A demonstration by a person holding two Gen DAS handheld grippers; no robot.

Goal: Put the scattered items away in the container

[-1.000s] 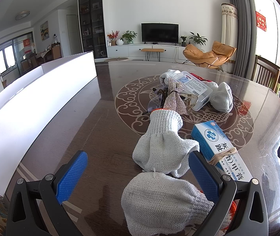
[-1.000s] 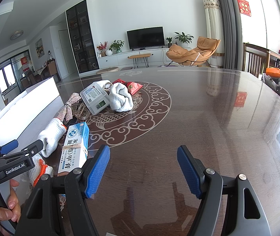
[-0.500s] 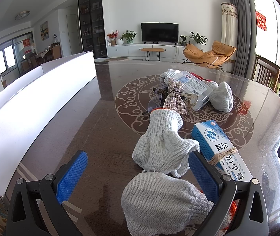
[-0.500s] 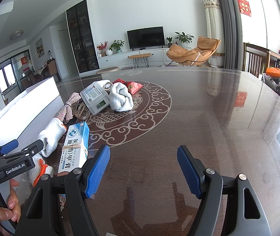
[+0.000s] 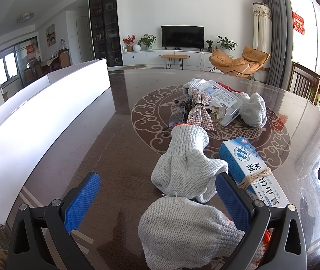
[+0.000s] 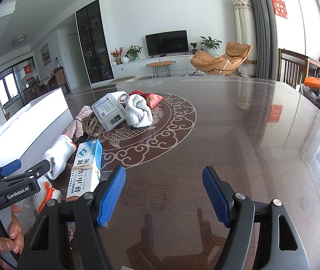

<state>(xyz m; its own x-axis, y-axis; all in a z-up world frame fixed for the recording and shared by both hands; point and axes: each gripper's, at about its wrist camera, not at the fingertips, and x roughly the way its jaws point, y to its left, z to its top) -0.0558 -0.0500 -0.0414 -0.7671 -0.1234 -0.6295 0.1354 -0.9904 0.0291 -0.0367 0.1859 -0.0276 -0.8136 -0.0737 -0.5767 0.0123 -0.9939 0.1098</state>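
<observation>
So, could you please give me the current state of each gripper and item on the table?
left gripper: open, straddling a glove
right gripper: open, empty
nearest glove: crumpled, between the left fingers
second glove: lying flat
ointment box: closed, rubber-banded
clear plastic box: lid on
white container: open-topped

In the left wrist view, a knit glove (image 5: 189, 229) lies at lower centre on the counter (image 5: 119, 148), a second glove (image 5: 188, 159) just above it. The ointment box (image 5: 250, 168) sits right of both. Further up, around frame centre, a bow (image 5: 199, 110) leans against the plastic case (image 5: 221, 103), perhaps touching. A long container (image 5: 38, 117) spans the left side.
</observation>
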